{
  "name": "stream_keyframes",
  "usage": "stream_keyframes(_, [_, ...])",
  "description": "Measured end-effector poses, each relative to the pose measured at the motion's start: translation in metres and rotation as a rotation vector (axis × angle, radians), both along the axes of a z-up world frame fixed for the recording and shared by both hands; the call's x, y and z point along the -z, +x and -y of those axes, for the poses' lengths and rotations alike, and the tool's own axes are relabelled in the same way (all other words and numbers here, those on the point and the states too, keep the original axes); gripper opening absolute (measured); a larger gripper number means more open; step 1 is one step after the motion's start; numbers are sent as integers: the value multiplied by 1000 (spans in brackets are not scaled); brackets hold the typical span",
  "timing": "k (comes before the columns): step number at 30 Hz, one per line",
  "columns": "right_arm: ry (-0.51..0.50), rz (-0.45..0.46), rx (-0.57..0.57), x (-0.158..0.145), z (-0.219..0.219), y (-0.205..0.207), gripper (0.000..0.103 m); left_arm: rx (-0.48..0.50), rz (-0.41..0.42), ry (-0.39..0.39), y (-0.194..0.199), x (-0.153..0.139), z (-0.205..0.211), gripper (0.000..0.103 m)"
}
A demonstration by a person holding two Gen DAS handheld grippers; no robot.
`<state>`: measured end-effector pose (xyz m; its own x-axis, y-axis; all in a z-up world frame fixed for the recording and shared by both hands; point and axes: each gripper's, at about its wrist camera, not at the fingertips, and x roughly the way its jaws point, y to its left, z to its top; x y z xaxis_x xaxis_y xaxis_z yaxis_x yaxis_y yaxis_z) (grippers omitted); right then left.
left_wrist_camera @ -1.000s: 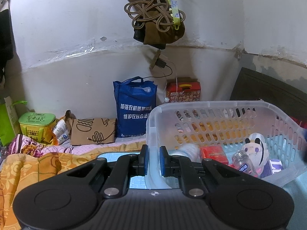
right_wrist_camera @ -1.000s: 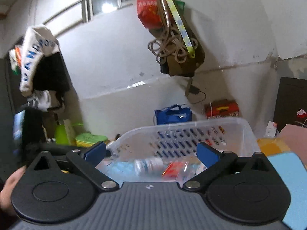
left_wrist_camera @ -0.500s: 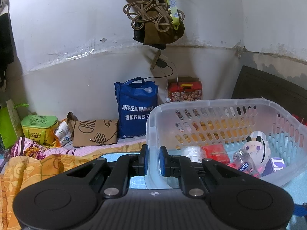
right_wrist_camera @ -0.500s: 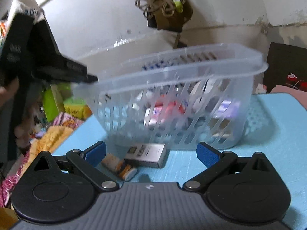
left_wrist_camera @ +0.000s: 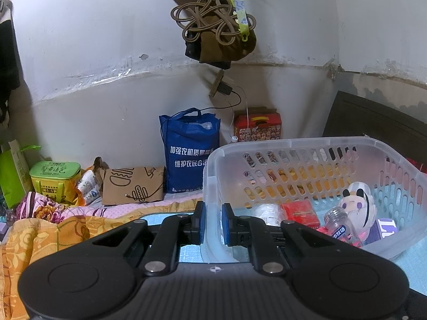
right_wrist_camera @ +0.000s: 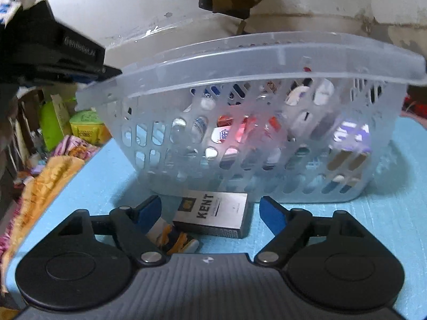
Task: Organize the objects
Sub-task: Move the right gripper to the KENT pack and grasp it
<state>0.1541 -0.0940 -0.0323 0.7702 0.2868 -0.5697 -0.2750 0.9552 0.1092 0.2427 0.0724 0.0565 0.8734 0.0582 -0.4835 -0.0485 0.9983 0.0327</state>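
Observation:
My left gripper [left_wrist_camera: 212, 222] is shut on the near left wall of a clear plastic basket [left_wrist_camera: 315, 144]. The basket holds a plush doll [left_wrist_camera: 356, 205], a red box [left_wrist_camera: 300, 212], a small jar [left_wrist_camera: 340, 226] and a purple box [left_wrist_camera: 385, 228]. In the right wrist view the basket [right_wrist_camera: 253, 61] stands on a blue mat [right_wrist_camera: 387, 229], with the left gripper [right_wrist_camera: 88, 72] clamped on its left rim. My right gripper [right_wrist_camera: 210, 210] is open, low over the mat, with a grey KENT box [right_wrist_camera: 213, 213] between its fingers. A small orange packet [right_wrist_camera: 177, 240] lies beside the box.
A blue bag [left_wrist_camera: 190, 152], a red carton [left_wrist_camera: 257, 128], a brown paper bag [left_wrist_camera: 133, 185] and a green tin [left_wrist_camera: 54, 177] stand along the wall. Orange floral bedding [left_wrist_camera: 40, 234] lies at the left. A bundle of cord [left_wrist_camera: 213, 26] hangs above.
My right gripper has dropped from above the basket down to the mat in front of it and closed in on the KENT box. The left gripper kept hold of the basket wall.

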Motion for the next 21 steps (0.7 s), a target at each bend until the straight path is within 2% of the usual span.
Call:
stream_keyframes(3, [-54, -2, 13, 3, -8, 1, 73, 1, 1, 0, 0, 0, 0, 15])
stream_keyframes(6, [-61, 6, 5, 3, -7, -1, 65, 1, 1, -1, -1, -1, 1, 15])
stream_keyframes(12, [-40, 69, 25, 1, 2, -12, 65, -3, 3, 3, -1, 0, 1, 15])
stream_keyframes(21, [21, 74, 34, 2, 44, -24, 65, -11, 4, 20, -1, 0, 4, 15])
